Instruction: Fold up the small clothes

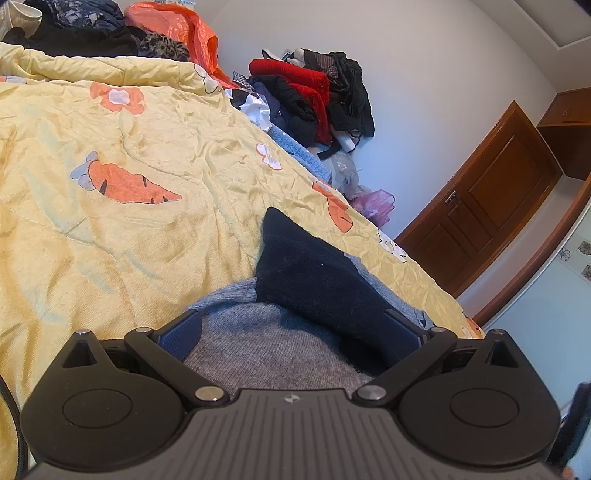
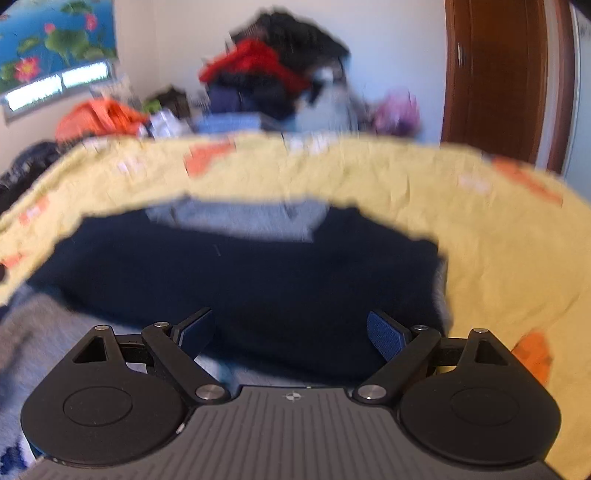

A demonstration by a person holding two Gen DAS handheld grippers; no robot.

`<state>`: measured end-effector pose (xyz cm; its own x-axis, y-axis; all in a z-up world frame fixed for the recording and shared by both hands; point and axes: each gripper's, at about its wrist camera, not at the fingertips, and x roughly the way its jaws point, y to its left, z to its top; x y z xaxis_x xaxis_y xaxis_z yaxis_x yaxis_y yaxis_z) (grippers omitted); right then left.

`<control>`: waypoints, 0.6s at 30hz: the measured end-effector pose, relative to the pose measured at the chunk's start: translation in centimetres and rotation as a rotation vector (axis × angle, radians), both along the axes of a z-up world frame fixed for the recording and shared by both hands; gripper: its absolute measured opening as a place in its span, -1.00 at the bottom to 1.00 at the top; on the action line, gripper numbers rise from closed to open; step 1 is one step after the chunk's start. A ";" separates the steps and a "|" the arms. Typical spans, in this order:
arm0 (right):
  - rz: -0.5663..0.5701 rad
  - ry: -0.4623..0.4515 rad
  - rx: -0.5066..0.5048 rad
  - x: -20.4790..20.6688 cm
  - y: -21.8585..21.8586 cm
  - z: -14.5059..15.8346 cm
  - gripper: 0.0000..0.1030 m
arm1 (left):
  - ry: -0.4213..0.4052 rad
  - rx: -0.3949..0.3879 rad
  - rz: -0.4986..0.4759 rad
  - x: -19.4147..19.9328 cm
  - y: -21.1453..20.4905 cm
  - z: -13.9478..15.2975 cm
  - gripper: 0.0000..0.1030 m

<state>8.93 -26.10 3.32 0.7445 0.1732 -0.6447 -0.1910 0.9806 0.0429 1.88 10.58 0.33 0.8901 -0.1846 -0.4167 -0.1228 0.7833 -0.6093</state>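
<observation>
A small grey and navy knitted garment lies on the yellow bedspread. My left gripper is open, its jaws wide apart, low over the grey part with the navy part just ahead and right. In the blurred right wrist view the garment spreads wide, navy in front and a grey panel behind. My right gripper is open right over the navy cloth, holding nothing.
A pile of red and black clothes stands beyond the bed's far edge, with an orange plastic bag at the head end. A brown wooden door is on the right. The bedspread curves around the garment.
</observation>
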 end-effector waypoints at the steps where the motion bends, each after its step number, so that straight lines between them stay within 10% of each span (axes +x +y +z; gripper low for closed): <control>1: 0.001 -0.011 -0.005 -0.1 -0.1 -0.5 0.73 | 0.000 0.000 0.000 0.0 0.0 0.0 1.00; 8: -0.046 -0.034 0.029 -1.7 -0.7 0.6 0.64 | 0.013 0.052 0.000 -0.2 -0.1 0.6 1.00; 15: -0.128 -0.108 -0.048 -7.1 -5.0 2.2 0.42 | 0.062 0.565 -0.038 -0.3 -1.3 3.9 1.00; 18: -0.160 -0.053 -0.090 -7.3 -6.7 1.2 0.17 | 0.148 0.632 -0.094 1.3 -0.4 2.7 1.00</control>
